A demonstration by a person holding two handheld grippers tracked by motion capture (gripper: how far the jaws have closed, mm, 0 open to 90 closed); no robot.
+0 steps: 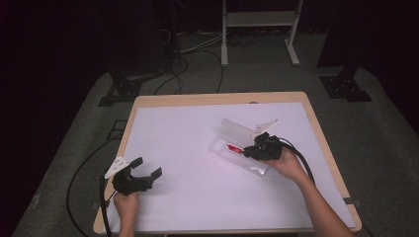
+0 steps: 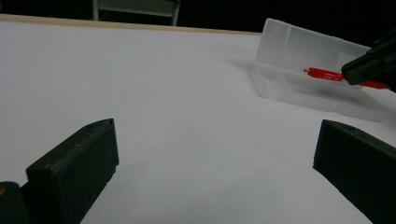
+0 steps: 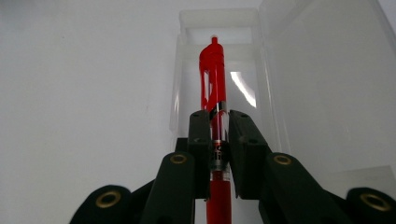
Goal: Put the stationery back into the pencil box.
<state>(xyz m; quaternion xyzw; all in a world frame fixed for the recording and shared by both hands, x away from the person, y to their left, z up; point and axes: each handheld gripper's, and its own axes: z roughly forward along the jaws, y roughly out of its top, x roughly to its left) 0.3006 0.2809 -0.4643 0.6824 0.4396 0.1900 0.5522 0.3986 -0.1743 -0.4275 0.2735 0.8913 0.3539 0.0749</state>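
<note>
Red pen (image 3: 214, 88) clamped in my right gripper (image 3: 218, 135), lying lengthwise inside the clear box (image 1: 236, 136), lid up. Pen not yet let go, lid not shut. My left gripper (image 1: 146, 167) gapes empty, well apart from the box

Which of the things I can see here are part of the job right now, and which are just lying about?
In the job:
- red pen, clamped in the right gripper
- clear plastic box with its lid open, pen held over it

Just about:
- left gripper, open, idle over the white table
- cables on the floor
- white frame behind the table
</note>
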